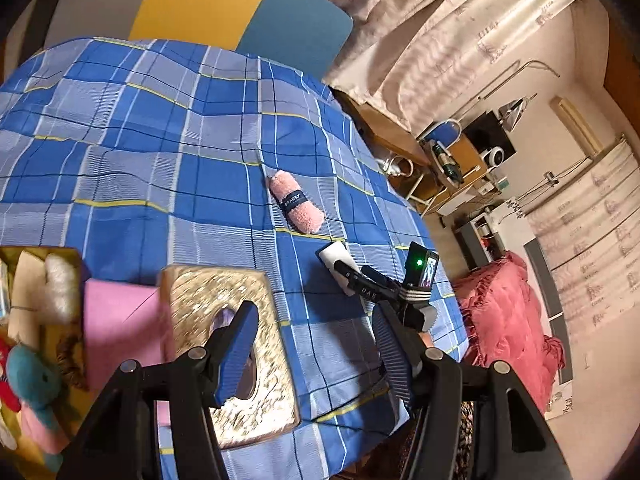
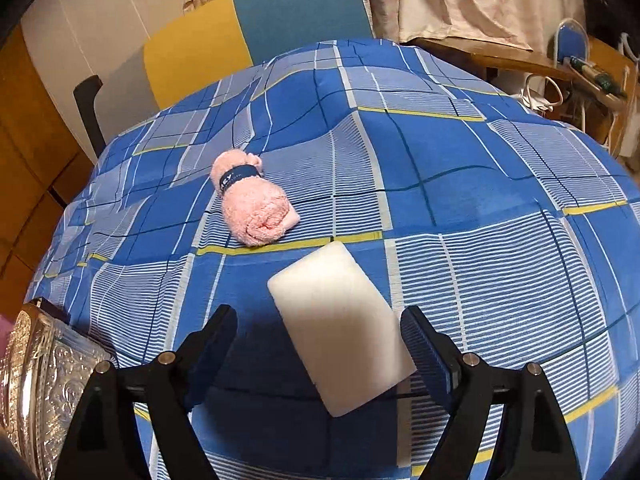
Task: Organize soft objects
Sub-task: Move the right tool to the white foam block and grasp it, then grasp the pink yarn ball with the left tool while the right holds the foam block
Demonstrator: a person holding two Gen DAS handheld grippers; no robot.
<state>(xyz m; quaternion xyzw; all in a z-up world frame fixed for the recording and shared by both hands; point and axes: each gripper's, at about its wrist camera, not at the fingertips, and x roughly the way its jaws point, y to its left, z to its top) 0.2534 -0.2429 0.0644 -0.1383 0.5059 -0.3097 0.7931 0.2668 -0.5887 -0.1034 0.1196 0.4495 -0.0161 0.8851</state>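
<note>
Left wrist view: left gripper (image 1: 310, 354) spread wide, nothing between the pads, hovering above a gold tissue box (image 1: 228, 356) at the near edge of the blue plaid cloth (image 1: 140, 140). Rolled pink towel (image 1: 296, 203) lying farther off and to the right, alone on the cloth. White foam block (image 1: 335, 258) just nearer than the towel, with the right gripper (image 1: 360, 276) over it. Bin of plush toys (image 1: 36, 344) at the near left edge, likely the destination.

Right wrist view: right gripper (image 2: 318, 342) also wide open, straddling the near end of the white foam block (image 2: 344, 328) without pressing on it; pink towel (image 2: 254, 204) far left of it.

Risks, as judgement: block sitting skewed between the pads, so closing now could catch one corner and twist it loose. Squeezing too hard would crush the foam; too lightly, drop it over the tissue box on the way left. Loose cloth could bunch under a low pad.
</note>
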